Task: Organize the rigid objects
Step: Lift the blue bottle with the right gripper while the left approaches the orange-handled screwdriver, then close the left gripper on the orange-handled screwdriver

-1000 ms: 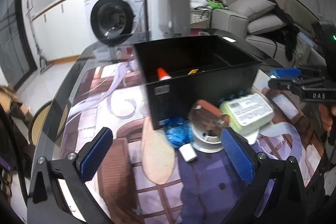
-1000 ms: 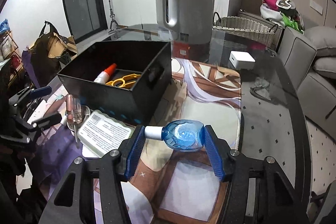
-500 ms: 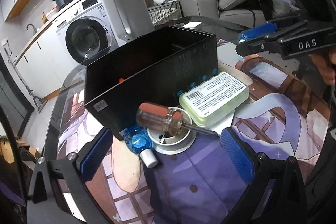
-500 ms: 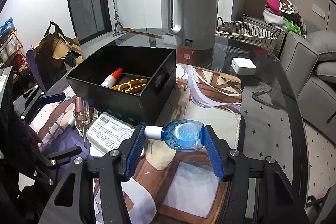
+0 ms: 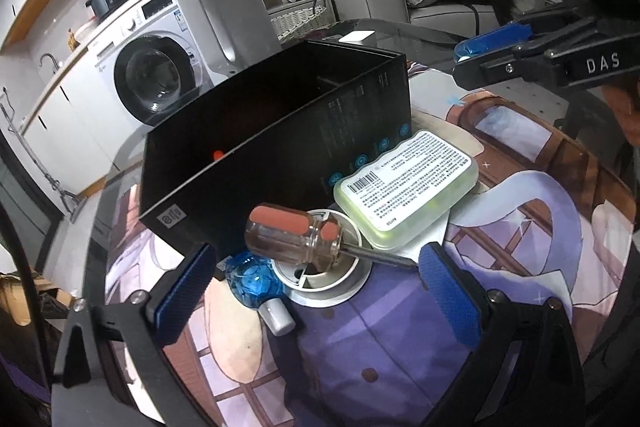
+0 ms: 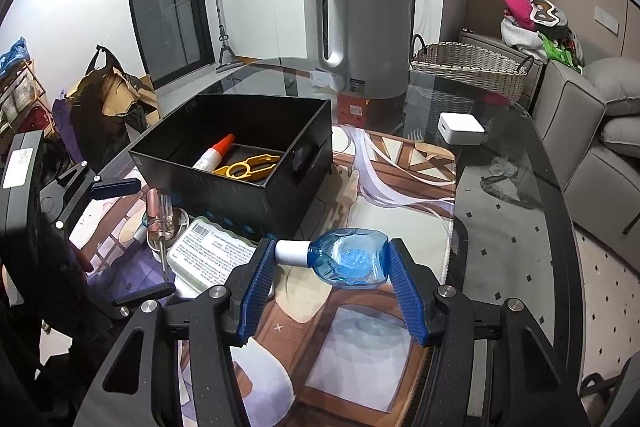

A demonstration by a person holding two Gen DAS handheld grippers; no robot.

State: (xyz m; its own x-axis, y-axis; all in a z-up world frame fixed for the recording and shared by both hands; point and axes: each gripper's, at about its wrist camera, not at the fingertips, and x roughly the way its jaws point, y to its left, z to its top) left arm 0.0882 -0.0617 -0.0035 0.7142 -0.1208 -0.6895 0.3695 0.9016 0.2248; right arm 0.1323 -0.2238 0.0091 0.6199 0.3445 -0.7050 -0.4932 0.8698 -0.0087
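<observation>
My right gripper (image 6: 330, 259) is shut on a blue bottle (image 6: 348, 259) with a white cap, held above the printed mat. My left gripper (image 5: 316, 291) is open, its jaws closing. A clear-handled screwdriver (image 5: 292, 233) lies just ahead between the fingers, untouched, resting on a white round reel (image 5: 328, 283). Beside the reel lie a second blue bottle (image 5: 250, 281) and a pale green case (image 5: 408, 187). The black box (image 6: 240, 195) behind them holds an orange-capped glue tube (image 6: 216, 153) and a yellow tool (image 6: 248, 165).
A grey kettle (image 6: 360, 27) stands at the back of the glass table, and a wicker basket (image 6: 468, 67) is to its right. A small white box (image 6: 460, 129) sits on the glass right of the mat. A sofa lies beyond the table's right edge.
My left gripper rolled and shifted, so the screwdriver and reel now sit centred between its fingers, and its jaws have narrowed slightly. The right gripper kept still with the blue bottle.
</observation>
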